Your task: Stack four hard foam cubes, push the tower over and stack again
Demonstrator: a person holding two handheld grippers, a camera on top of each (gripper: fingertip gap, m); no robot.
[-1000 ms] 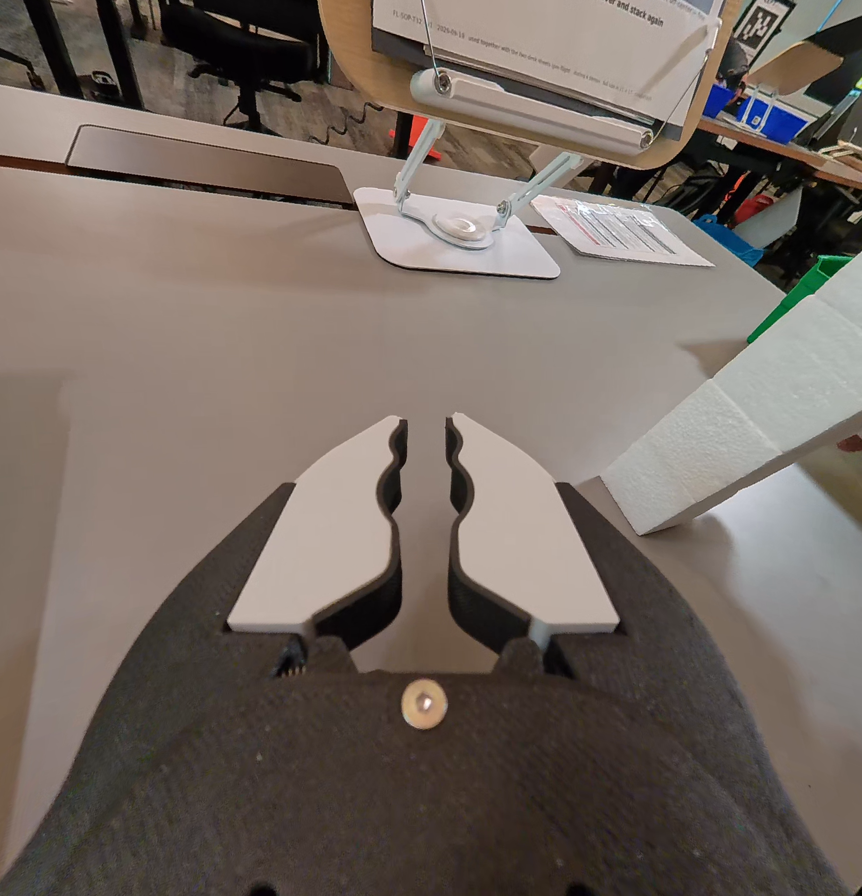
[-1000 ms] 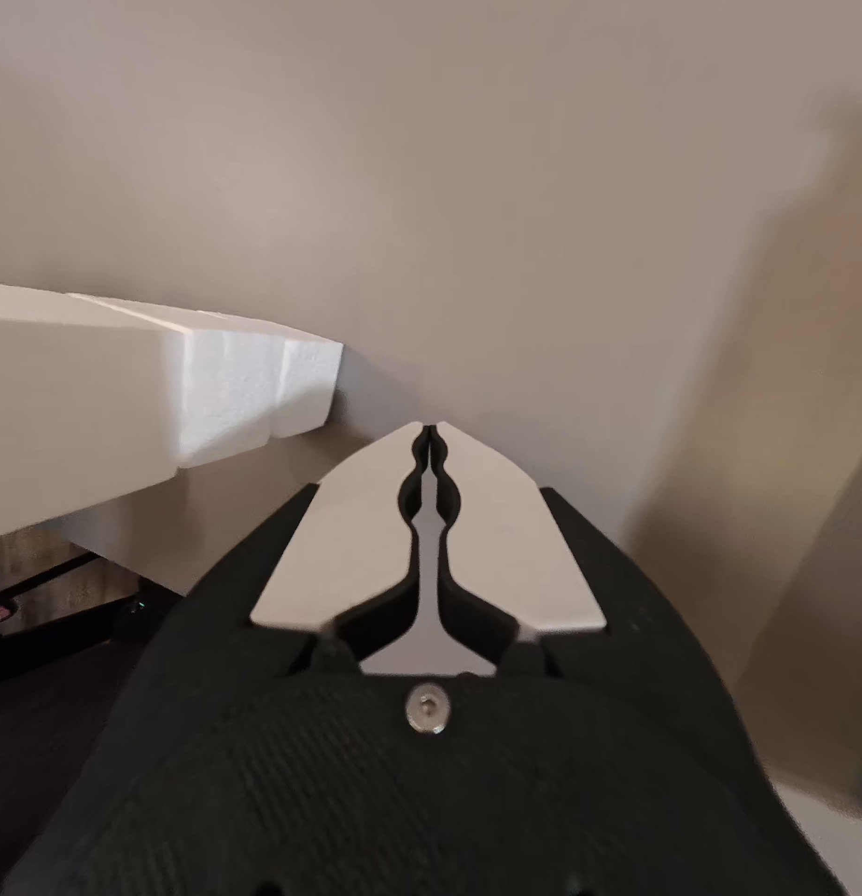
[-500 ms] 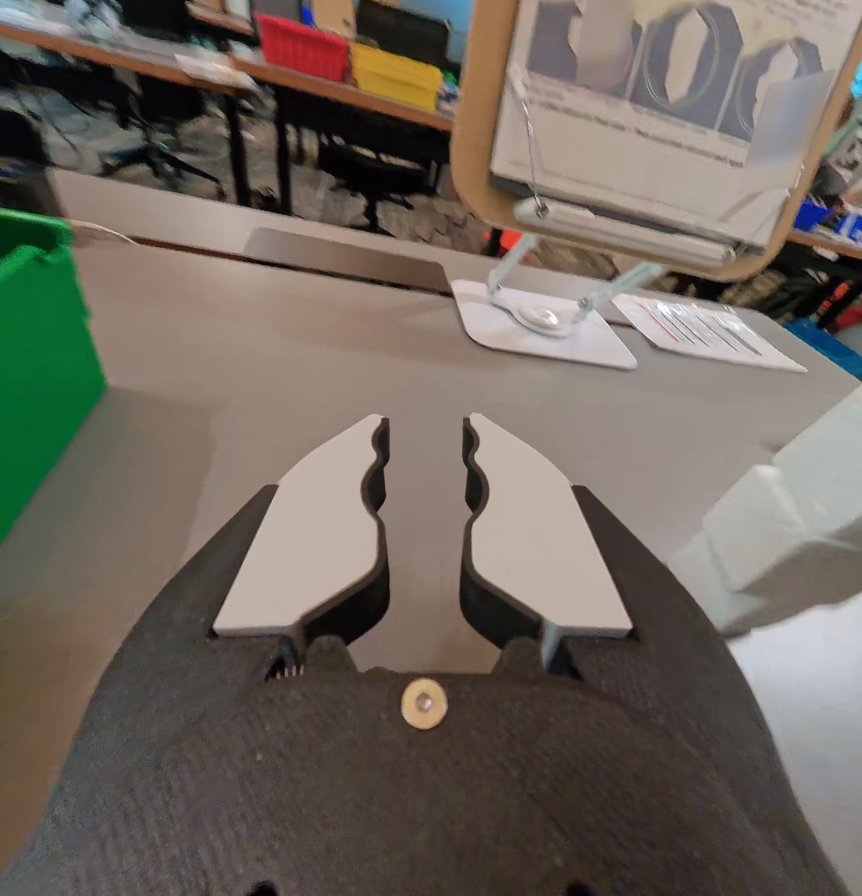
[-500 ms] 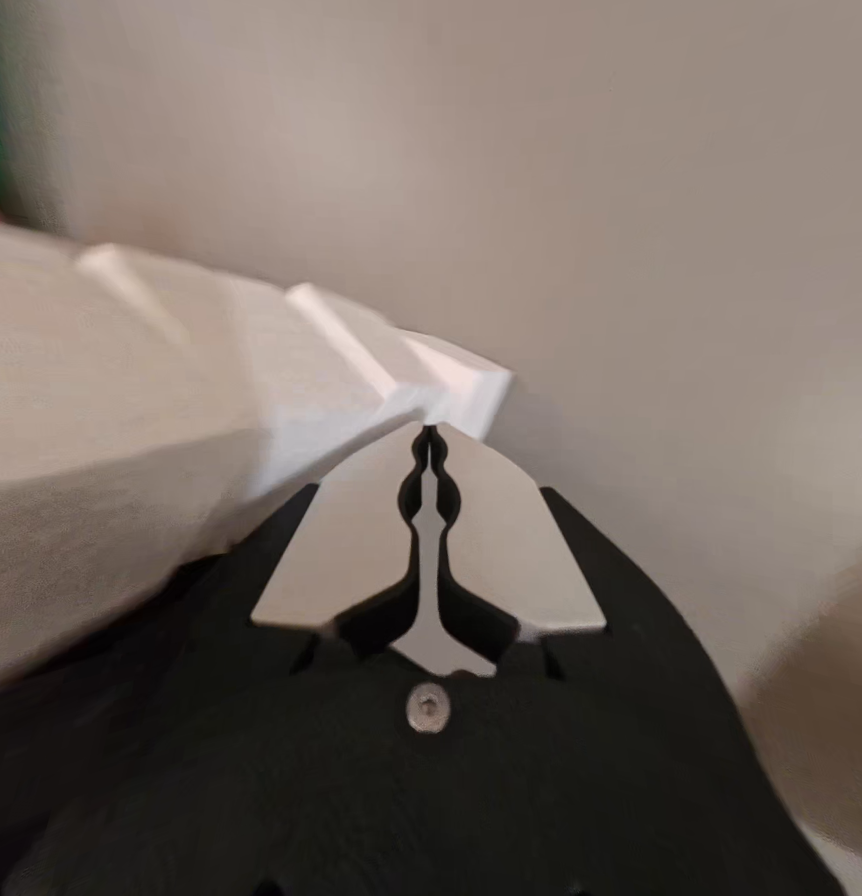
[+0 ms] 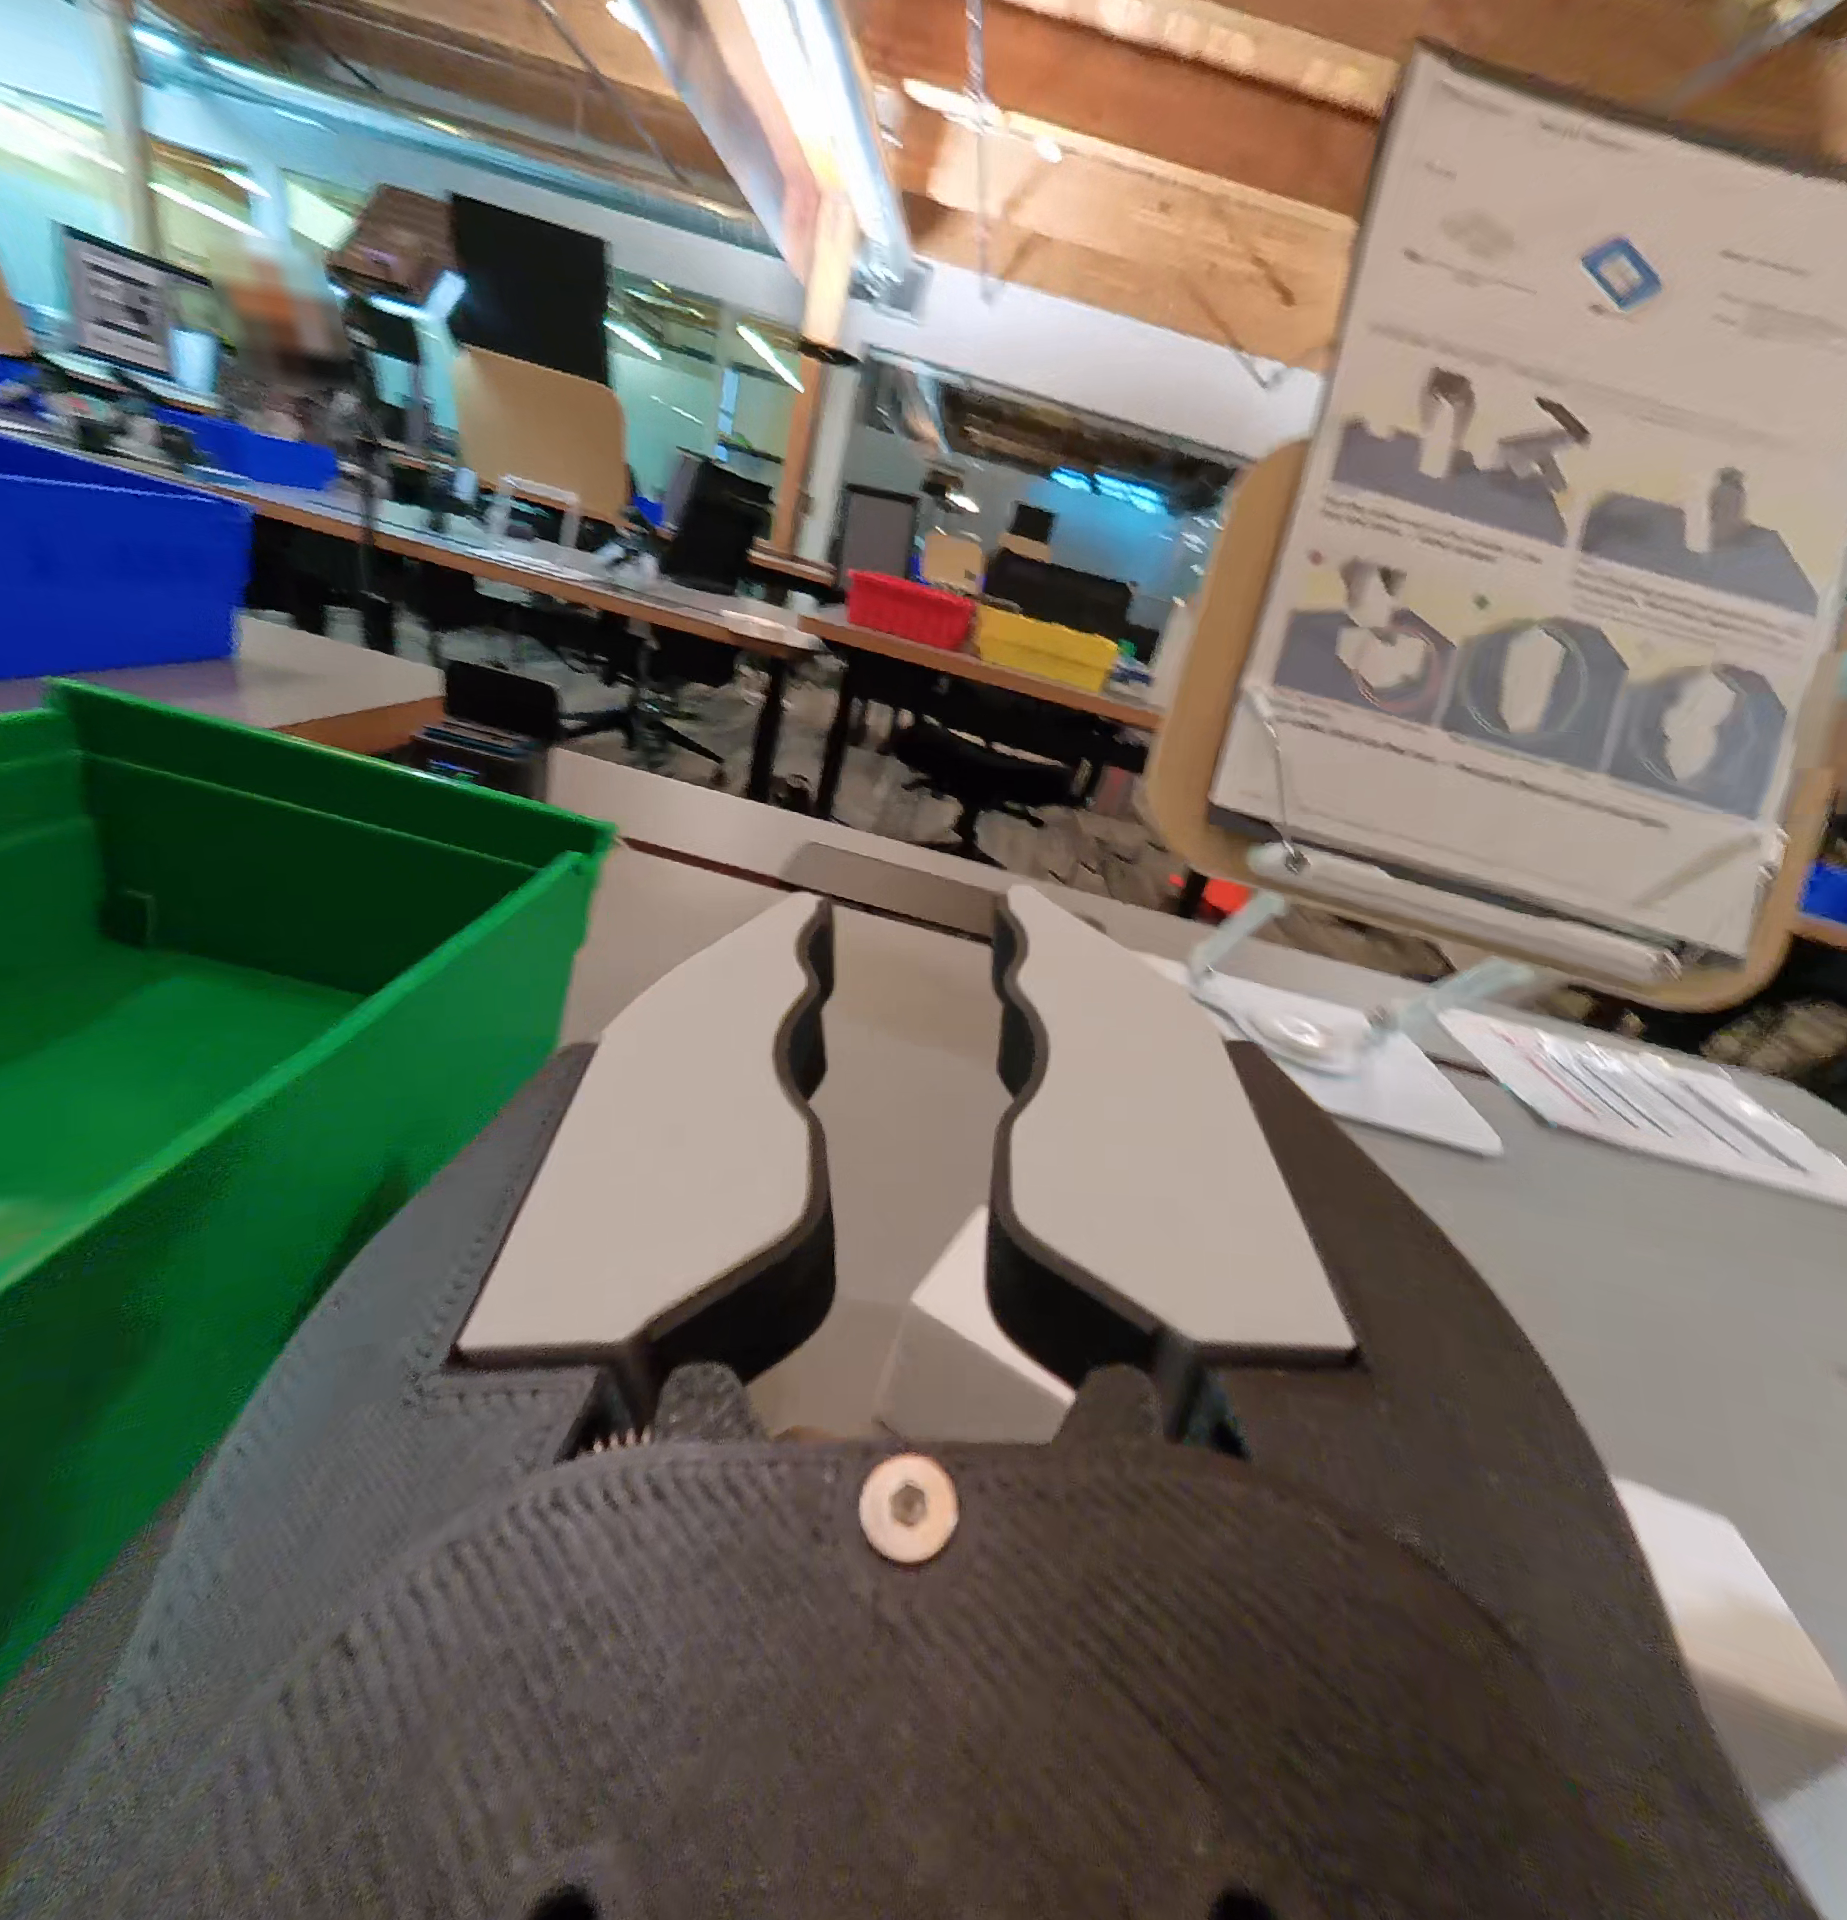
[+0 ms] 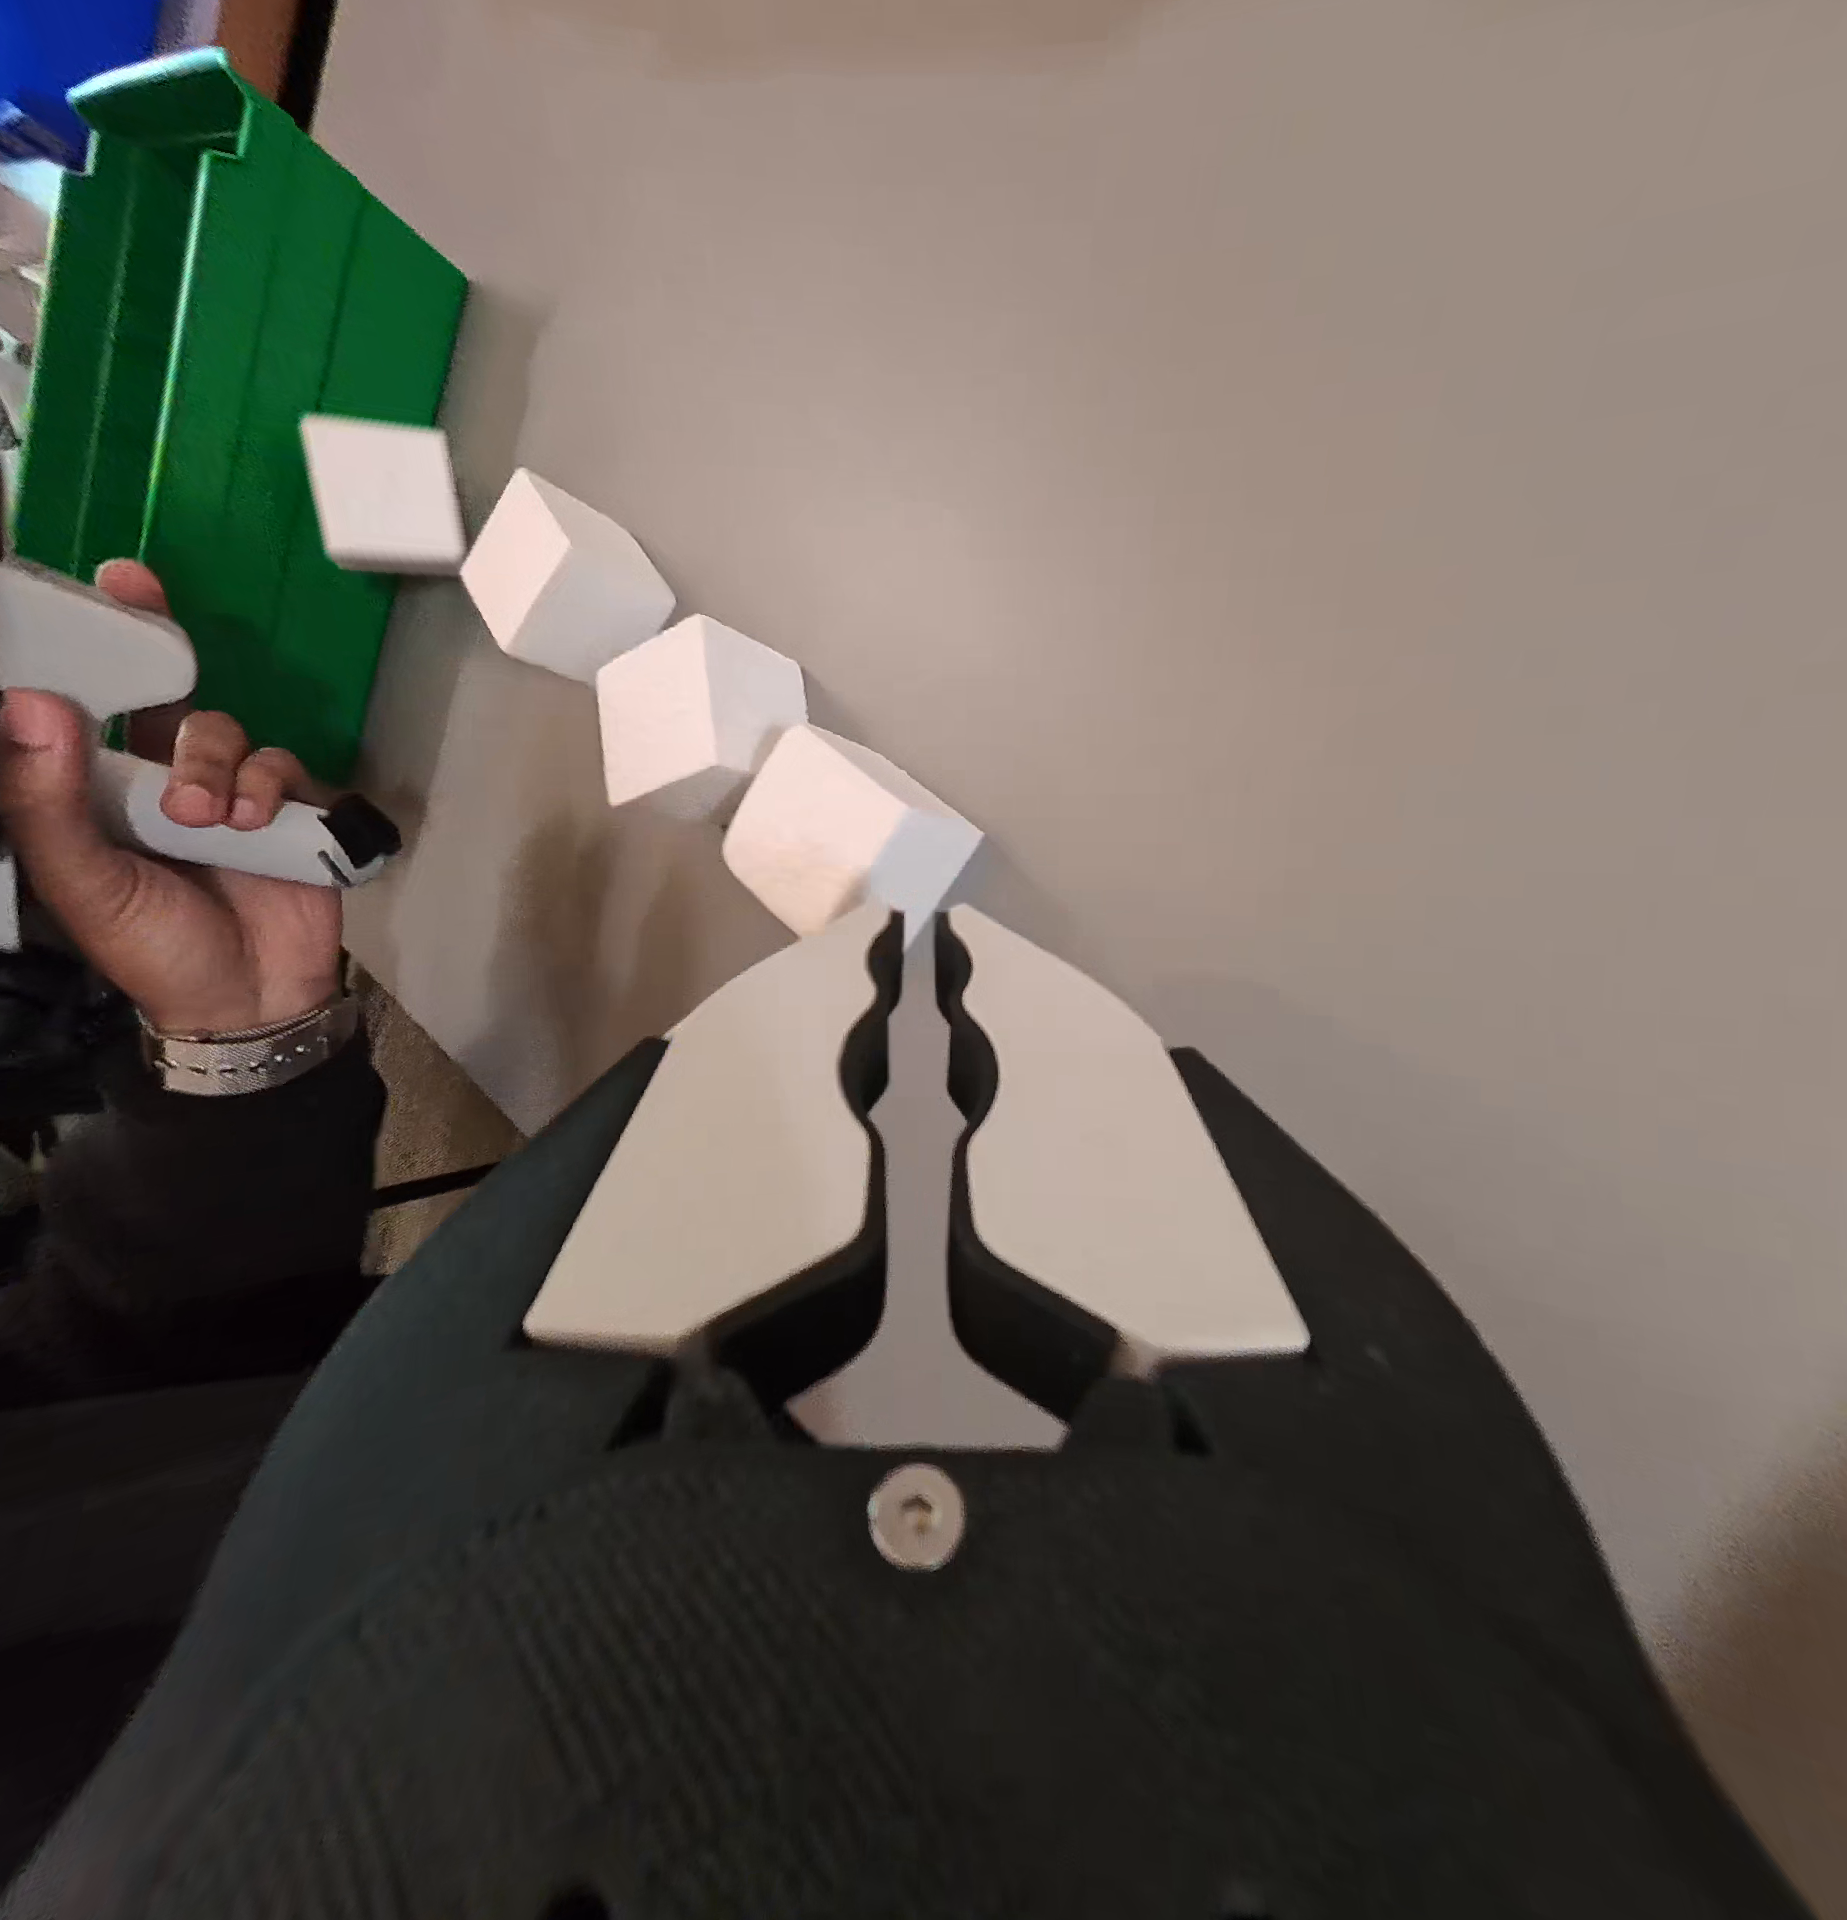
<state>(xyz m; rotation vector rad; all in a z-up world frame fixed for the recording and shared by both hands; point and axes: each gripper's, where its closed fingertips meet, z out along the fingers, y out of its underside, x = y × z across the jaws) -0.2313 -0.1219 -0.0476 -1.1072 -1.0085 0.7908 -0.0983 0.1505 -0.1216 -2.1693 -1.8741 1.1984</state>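
Note:
Four white foam cubes are strung out in a tilted, curved row in the right wrist view: one just past my right gripper, then a second, a third and the farthest against the green bin. They are slightly blurred and stand on their corners. My right gripper is empty, its fingers a narrow slit apart. My left gripper is open and empty, held above the table. One cube shows beneath its fingers and another to its lower right.
The green bin stands close on the left of my left gripper. A document stand and a laminated sheet are at the back right of the grey table. A hand holds the other gripper's handle. My hands' fingertips stand some 30 cm from each other.
The leaning tower has fallen apart into separate cubes spread toward the green bin. My left gripper rose, tilted up and opened wider. My right gripper drew back and its tips parted a little.

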